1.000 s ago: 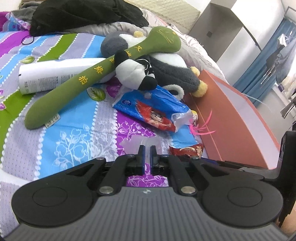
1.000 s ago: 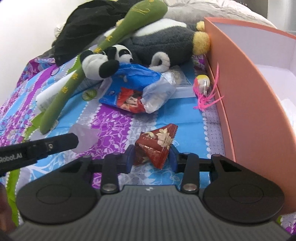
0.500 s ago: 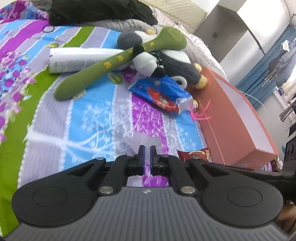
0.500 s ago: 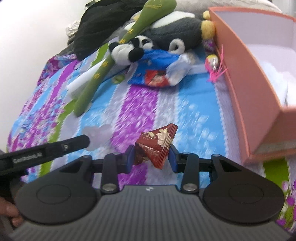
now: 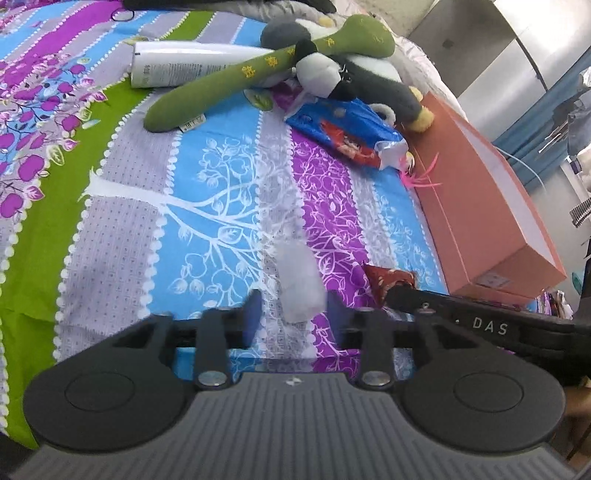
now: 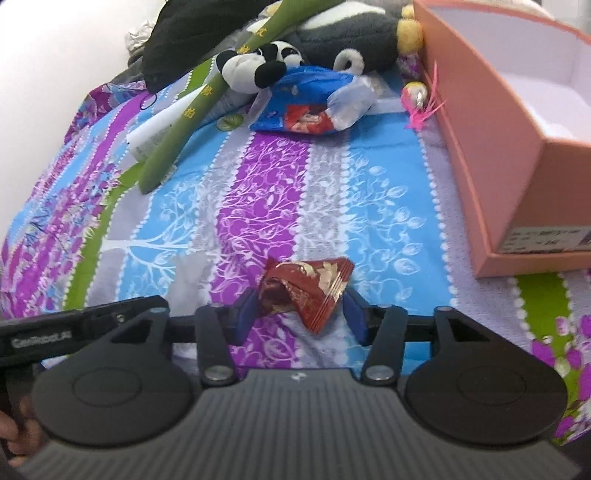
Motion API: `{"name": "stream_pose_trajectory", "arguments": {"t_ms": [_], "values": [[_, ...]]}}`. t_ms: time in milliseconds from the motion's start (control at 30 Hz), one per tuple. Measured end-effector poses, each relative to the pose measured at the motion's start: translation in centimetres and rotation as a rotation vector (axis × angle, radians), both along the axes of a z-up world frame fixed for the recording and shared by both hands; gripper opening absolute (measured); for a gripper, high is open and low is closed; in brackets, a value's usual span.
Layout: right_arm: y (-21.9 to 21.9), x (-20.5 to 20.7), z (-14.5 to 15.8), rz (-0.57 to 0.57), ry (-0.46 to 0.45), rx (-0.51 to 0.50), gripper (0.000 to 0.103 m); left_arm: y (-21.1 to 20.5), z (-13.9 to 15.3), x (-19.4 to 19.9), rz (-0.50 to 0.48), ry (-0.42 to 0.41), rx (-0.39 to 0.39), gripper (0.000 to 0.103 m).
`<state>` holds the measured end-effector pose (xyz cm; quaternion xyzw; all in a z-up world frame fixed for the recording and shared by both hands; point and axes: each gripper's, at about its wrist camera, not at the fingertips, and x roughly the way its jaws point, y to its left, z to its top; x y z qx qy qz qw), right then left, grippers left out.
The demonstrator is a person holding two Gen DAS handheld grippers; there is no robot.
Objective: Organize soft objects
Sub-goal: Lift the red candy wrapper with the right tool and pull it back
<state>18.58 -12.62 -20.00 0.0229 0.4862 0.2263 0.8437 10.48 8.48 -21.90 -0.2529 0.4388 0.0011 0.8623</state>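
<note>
Striped floral bedsheet fills both views. One left gripper, jaws just opened, spread, pale translucent wrapper loose between. One right gripper, jaws just opened wider, red snack packet between, pad contact unclear. Upper frame: two plush toys, green plush stick, white tube, blue pouch. Only right view shows white inside of orange box; only left view shows blue curtain

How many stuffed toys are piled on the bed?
3: a long green plush stick lying across the pile, a small panda beneath it, and a big grey plush against the orange box. More may be hidden.
</note>
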Motion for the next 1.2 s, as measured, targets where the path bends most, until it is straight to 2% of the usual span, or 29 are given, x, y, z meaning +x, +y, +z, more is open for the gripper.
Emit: {"name": "stream_pose_trajectory", "arguments": {"t_ms": [133,367,567,733,800,1000,1200], "values": [[-0.5,-0.4,0.5,0.007,-0.044,-0.018,0.055,-0.4,0.3,0.1,-0.021,-0.023,-0.006,0.047],[-0.5,-0.4,0.8,0.038,-0.12,-0.016,0.055,-0.8,-0.7,1.3,-0.01,0.006,-0.036,0.047],[-0.8,0.9,-0.6,0.019,-0.07,0.031,0.056,-1.2,-1.8,2.6,0.004,0.04,-0.04,0.048],[-0.7,1.3,-1.8,0.034,-0.004,0.088,0.046,-2.0,-2.1,3.3,-0.012,0.043,-0.021,0.048],[-0.7,1.2,-2.0,0.033,0.001,0.102,0.04,-2.3,-2.0,3.5,-0.02,0.044,-0.006,0.038],[-0.9,1.2,-1.4,0.031,-0.021,0.095,0.039,-2.8,-1.6,3.4,-0.037,0.035,0.031,0.026],[-1.0,0.8,0.0,0.027,-0.058,0.074,0.039,-3.0,-0.3,3.0,-0.052,0.007,0.039,0.022]]}}
